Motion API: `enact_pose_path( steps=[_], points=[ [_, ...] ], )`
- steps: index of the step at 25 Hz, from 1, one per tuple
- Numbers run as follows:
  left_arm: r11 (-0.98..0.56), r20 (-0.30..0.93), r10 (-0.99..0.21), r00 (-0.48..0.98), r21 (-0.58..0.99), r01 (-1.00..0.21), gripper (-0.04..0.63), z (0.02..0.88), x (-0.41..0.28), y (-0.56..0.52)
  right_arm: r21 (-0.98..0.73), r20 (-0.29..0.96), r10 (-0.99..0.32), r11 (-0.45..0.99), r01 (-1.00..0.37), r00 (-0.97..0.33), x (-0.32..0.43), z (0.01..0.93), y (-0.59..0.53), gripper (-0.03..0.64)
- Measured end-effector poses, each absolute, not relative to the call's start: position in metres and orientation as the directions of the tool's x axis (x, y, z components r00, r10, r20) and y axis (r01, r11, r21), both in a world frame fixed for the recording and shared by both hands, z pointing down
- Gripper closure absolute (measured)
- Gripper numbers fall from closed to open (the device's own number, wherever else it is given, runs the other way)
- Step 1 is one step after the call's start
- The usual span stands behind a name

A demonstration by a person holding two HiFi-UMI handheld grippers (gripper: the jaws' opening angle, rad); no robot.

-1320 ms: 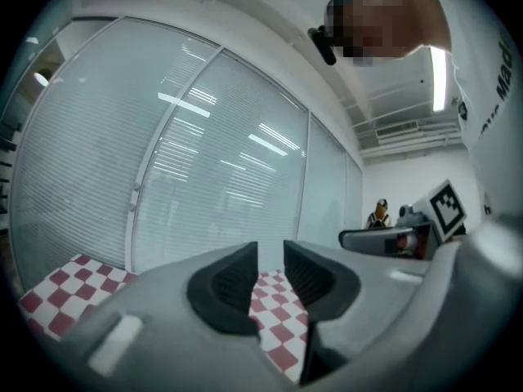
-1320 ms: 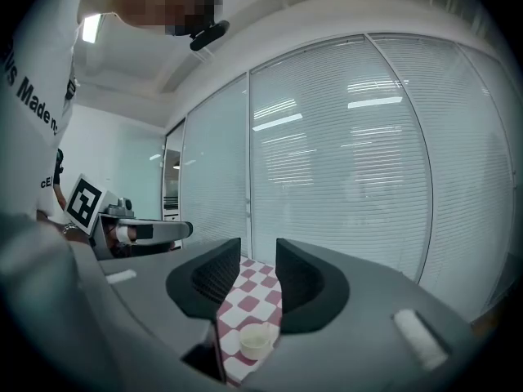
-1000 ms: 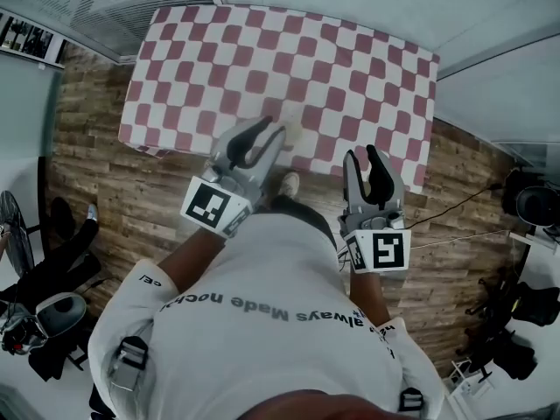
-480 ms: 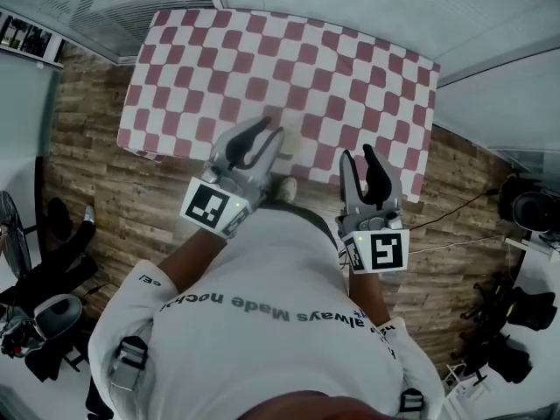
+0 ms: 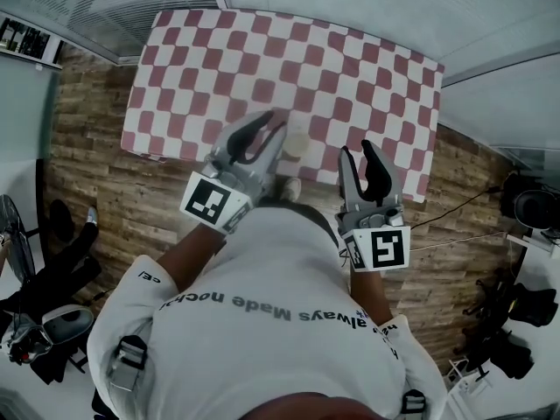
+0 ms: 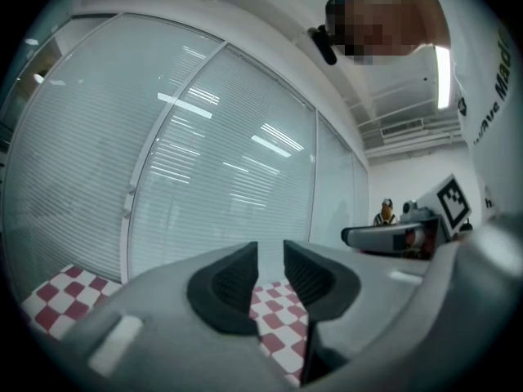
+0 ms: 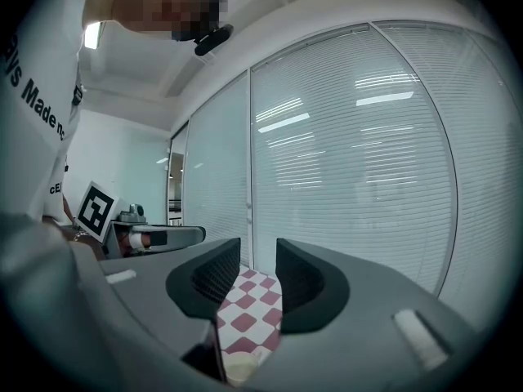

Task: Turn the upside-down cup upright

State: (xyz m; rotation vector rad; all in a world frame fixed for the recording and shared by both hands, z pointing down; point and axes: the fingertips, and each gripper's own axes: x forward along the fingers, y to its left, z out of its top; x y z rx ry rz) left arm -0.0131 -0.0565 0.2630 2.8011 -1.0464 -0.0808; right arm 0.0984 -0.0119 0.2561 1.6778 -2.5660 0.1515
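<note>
We see the cup [image 5: 297, 143] as a small pale shape on the checked table [image 5: 350, 68], near its front edge. The head view places it just beside the left gripper's [image 5: 267, 125] tips and near the right gripper [image 5: 357, 151]. Only the right gripper view also catches it, low beneath the jaws. Both grippers have their jaws drawn together, with nothing between them.
</note>
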Motion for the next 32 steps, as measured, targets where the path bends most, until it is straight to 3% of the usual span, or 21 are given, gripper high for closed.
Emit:
enact_pose_path(
  steps=[8,21,32],
  points=[
    [-0.749,0.045,-0.641,0.767,0.185,-0.637,0.494,0.298,-0.016,-0.059,-0.056,0.145,-0.892,0.425,-0.903,-0.429,0.085,0.291,-0.012,0.438],
    [-0.726,0.159,-0.627,0.763,0.235,-0.646,0.495,0.403,-0.022,-0.076,-0.096,0.223,-0.859,0.451,-0.888,-0.460,0.061,0.401,-0.028,0.297],
    [-0.703,0.209,-0.635,0.744,0.242,-0.668,0.495,0.492,-0.029,-0.090,-0.164,0.261,-0.848,0.432,-0.887,-0.461,0.049,0.511,-0.045,0.243]
  ],
)
